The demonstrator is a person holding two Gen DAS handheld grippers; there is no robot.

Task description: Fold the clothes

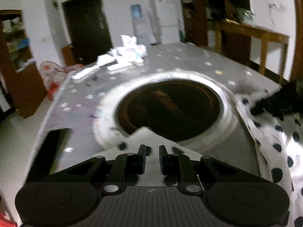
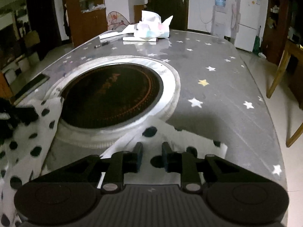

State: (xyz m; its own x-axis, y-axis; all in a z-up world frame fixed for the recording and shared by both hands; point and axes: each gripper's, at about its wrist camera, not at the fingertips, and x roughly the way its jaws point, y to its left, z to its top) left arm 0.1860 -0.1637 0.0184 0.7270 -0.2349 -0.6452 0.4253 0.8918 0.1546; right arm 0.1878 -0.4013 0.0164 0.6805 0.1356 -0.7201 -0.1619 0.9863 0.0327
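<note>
Polka-dotted white cloth (image 2: pixel 24 132) lies draped over the near edge of a grey, star-printed worktop (image 2: pixel 217 87), with one corner reaching the rim of a round silver-ringed recess (image 2: pixel 113 94) sunk into the worktop's middle. The recess holds only a dark glassy plate with faint orange rings.

The right claw (image 2: pixel 150 157) hovers over a cloth corner at the near edge, its jaws parted a little; dotted fabric shows in the gap, but the pads do not press on it. The left claw (image 1: pixel 152 158) has a narrower gap, with a pointed cloth corner just ahead of its tips and nothing visibly pinched.

At the far edge sit a heap of white bags and papers (image 2: pixel 151 28), a white remote-like bar (image 2: pixel 109 35) and a dark pen (image 2: pixel 101 45). A flat black slab (image 2: pixel 32 86) lies at the left edge.

Beyond stand a white fridge (image 2: pixel 248 20), a water dispenser (image 2: pixel 219 13), dark doors, brown shelving and a wooden table (image 1: pixel 255 36) on pale floor tiles.
</note>
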